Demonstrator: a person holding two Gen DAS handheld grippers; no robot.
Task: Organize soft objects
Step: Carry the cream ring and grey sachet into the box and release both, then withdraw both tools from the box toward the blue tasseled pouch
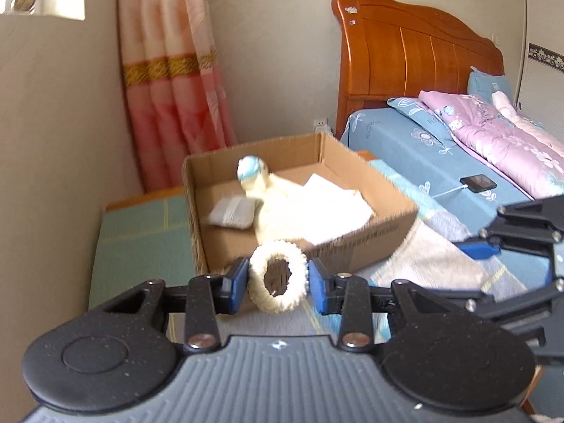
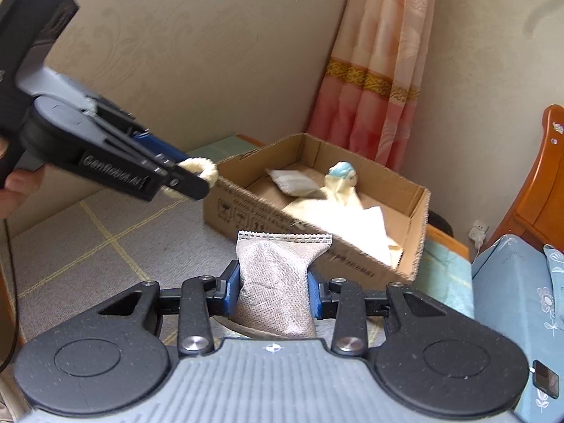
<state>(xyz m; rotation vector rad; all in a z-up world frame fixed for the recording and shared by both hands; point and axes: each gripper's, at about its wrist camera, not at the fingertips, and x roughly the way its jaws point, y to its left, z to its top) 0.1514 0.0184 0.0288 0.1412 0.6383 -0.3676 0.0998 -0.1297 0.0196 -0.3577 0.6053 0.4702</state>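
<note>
My left gripper [image 1: 277,282] is shut on a fluffy white ring [image 1: 276,275], held in the air just in front of the cardboard box [image 1: 352,243]. The right wrist view shows that same ring [image 2: 201,172] in the left gripper [image 2: 192,176], left of the box [image 2: 352,257]. My right gripper [image 2: 274,289] is shut on a grey mesh pouch [image 2: 275,282], held upright before the box's near wall. Inside the box lie a cream doll with a blue head [image 1: 257,183], white cloth [image 1: 331,204] and another grey pouch [image 1: 232,213].
The box stands on a low surface with a grey-green mat [image 2: 88,246]. To the right is a bed with blue sheets [image 1: 416,148], a pink quilt [image 1: 500,137] and a phone on a cable [image 1: 477,183]. Behind are a wall and a pink curtain [image 1: 172,88].
</note>
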